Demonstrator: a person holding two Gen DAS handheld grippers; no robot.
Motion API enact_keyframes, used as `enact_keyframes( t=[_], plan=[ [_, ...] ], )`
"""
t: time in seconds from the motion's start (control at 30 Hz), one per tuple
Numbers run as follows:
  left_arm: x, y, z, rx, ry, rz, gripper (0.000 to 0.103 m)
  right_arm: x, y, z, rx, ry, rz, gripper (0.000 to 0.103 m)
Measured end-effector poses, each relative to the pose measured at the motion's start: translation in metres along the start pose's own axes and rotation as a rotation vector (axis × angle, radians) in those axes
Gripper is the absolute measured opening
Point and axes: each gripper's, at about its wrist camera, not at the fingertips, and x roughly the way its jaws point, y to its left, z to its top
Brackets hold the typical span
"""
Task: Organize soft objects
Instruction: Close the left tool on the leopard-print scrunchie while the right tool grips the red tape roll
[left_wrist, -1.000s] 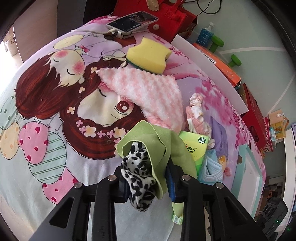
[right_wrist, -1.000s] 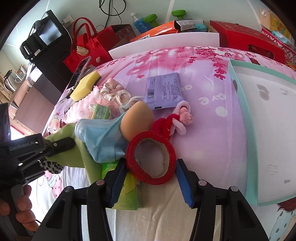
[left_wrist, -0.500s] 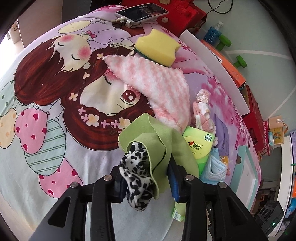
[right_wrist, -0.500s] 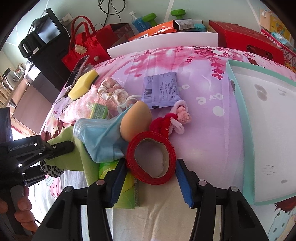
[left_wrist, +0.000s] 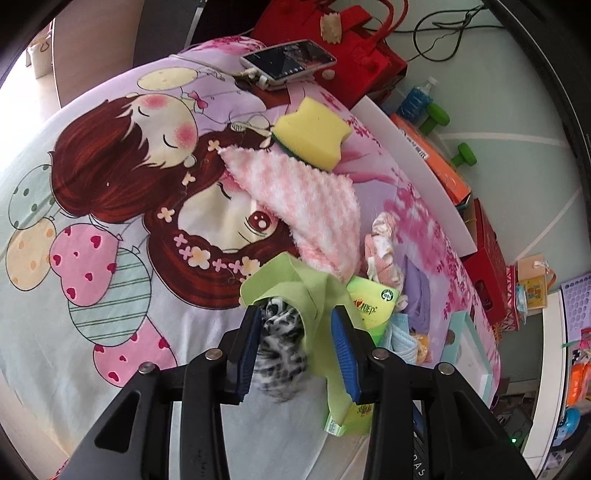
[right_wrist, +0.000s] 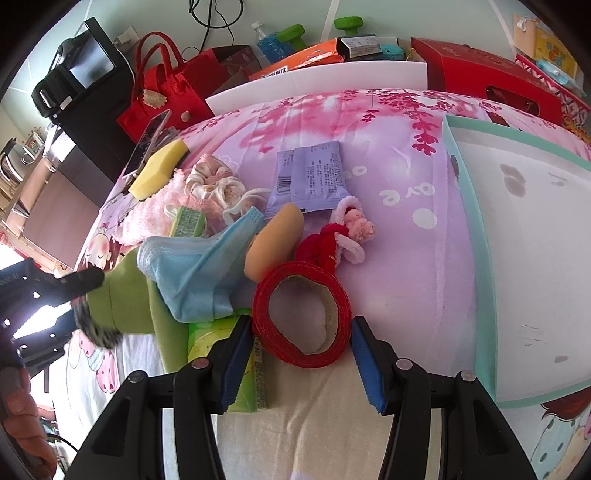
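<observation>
**Soft things heaped on a cartoon bedsheet, a gripper at each end**

On the left, the left gripper (left_wrist: 300, 347) stands part spread with a leopard-print cloth (left_wrist: 281, 354) and a fold of green cloth (left_wrist: 295, 284) between its blue pads; the leopard cloth touches the left pad, while the right pad stands clear of the green fold. Far behind them lie a pink fluffy towel (left_wrist: 306, 199), a yellow sponge (left_wrist: 314, 134) and a phone (left_wrist: 288, 61).

Right of the green cloth come a green tissue pack (right_wrist: 218, 354), a blue face mask (right_wrist: 199, 269), a scrunchie (right_wrist: 214, 181) and a tan oval toy (right_wrist: 275, 240). The right gripper (right_wrist: 301, 363) is half spread around a red tape roll (right_wrist: 301, 314) lying on the sheet (right_wrist: 406, 258); whether the pads press it cannot be told. Just beyond are a red-and-pink yarn toy (right_wrist: 340, 236) and a purple packet (right_wrist: 310, 177). A teal-rimmed box (right_wrist: 517, 258) lies far right.
</observation>
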Motion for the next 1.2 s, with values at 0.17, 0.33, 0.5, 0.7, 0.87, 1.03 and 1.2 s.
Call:
enact_keyframes(
  t=[0.17, 0.33, 0.5, 0.7, 0.87, 1.03, 1.2],
  plan=[
    [-0.004, 0.01, 0.001, -0.046, -0.01, -0.026, 0.039, 0.0, 0.0, 0.0, -0.001, 0.001, -0.003, 0.056],
    [-0.003, 0.02, 0.002, -0.117, -0.013, -0.053, 0.039, 0.0, 0.0, 0.0, -0.002, 0.001, -0.003, 0.056],
    [-0.007, 0.028, 0.002, -0.179, -0.028, -0.082, 0.039, 0.001, 0.0, 0.0, -0.003, 0.001, -0.004, 0.056],
    [-0.013, 0.036, -0.002, -0.21, -0.053, -0.058, 0.037, 0.001, 0.0, 0.0, -0.005, 0.002, -0.005, 0.056],
    [-0.01, 0.041, -0.006, -0.206, -0.04, -0.022, 0.03, 0.001, 0.0, 0.0, -0.007, 0.002, -0.007, 0.056],
    [-0.004, 0.034, -0.009, -0.179, -0.011, -0.036, 0.03, 0.001, 0.001, 0.0, -0.01, 0.004, -0.01, 0.056],
    [0.005, 0.027, -0.012, -0.16, 0.029, -0.05, 0.03, 0.002, 0.001, 0.0, -0.013, 0.005, -0.013, 0.056]
  ],
)
